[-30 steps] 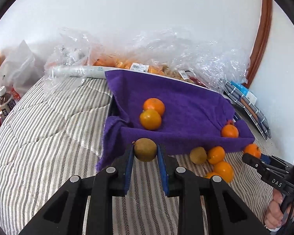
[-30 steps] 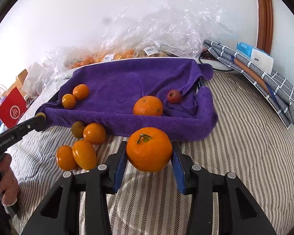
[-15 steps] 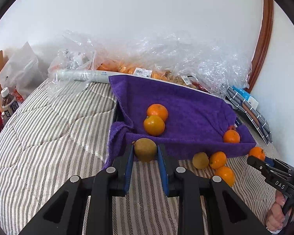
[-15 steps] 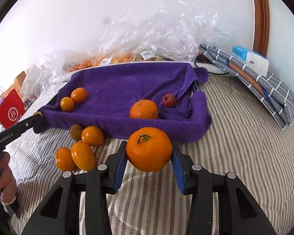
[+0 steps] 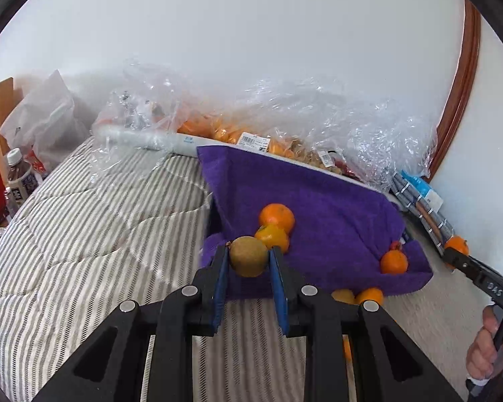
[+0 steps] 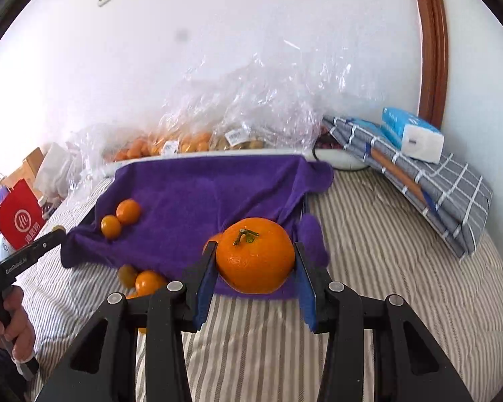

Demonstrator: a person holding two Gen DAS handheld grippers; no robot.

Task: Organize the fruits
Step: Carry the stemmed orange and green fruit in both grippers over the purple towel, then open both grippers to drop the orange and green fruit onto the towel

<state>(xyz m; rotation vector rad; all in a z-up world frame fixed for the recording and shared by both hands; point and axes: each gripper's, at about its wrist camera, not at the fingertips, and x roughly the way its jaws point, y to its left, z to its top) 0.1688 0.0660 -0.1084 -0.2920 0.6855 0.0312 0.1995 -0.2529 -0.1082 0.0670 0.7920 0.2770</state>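
Left wrist view: kiwi (image 5: 248, 256) pinched between the jaws of the left gripper (image 5: 248, 268), held above the near edge of the purple towel (image 5: 335, 207) that lines a tray on the bed (image 5: 84, 234). Right wrist view: large orange (image 6: 255, 255) clamped in the right gripper (image 6: 255, 264), jaws part-open around its width, also at the towel's near edge.

Already on the towel: two small oranges (image 6: 120, 217) at its left end, another orange (image 5: 393, 262) and a small red fruit at its right end.

Still loose on the striped bedding just in front of the towel: a few oranges (image 6: 149, 281) and one greenish fruit (image 6: 127, 274). I judge the sorting under way, roughly half done; both held fruits not yet set down.
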